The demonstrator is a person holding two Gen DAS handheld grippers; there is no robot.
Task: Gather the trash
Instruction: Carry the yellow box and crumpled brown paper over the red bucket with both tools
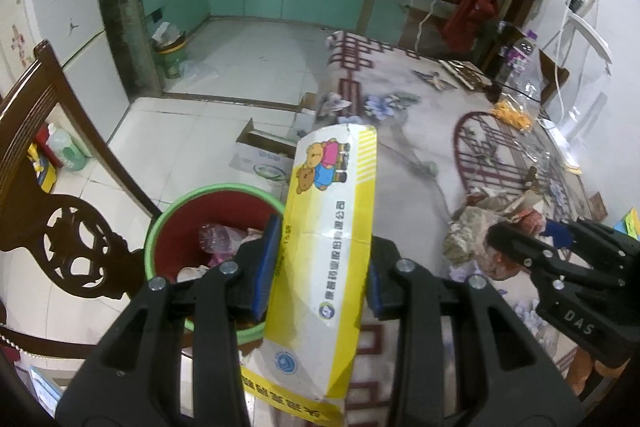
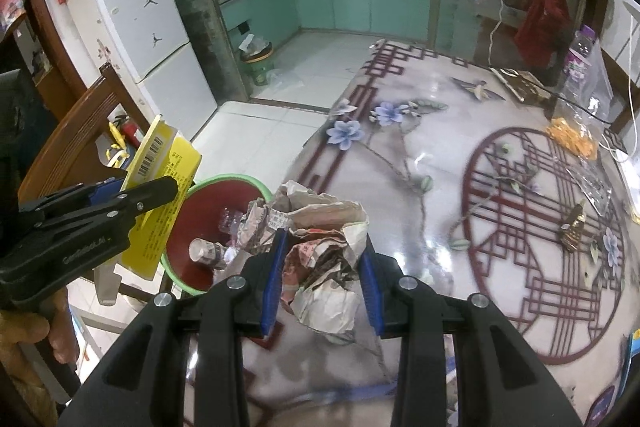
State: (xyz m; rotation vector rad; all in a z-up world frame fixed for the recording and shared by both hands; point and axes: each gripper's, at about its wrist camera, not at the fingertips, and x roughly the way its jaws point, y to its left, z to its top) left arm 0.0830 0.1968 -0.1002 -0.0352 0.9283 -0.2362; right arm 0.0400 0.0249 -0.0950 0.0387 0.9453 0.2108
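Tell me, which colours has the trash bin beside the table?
The trash bin is dark red inside with a light green rim, best seen in the right wrist view.

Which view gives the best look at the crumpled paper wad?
The right wrist view: the paper wad fills the centre, clamped between the right gripper fingers. The left wrist view shows it only at the right edge, small and partly hidden behind that gripper.

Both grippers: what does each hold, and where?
Left gripper: yellow carton, clamped across its middle. Right gripper: crumpled paper wad, pinched at its sides.
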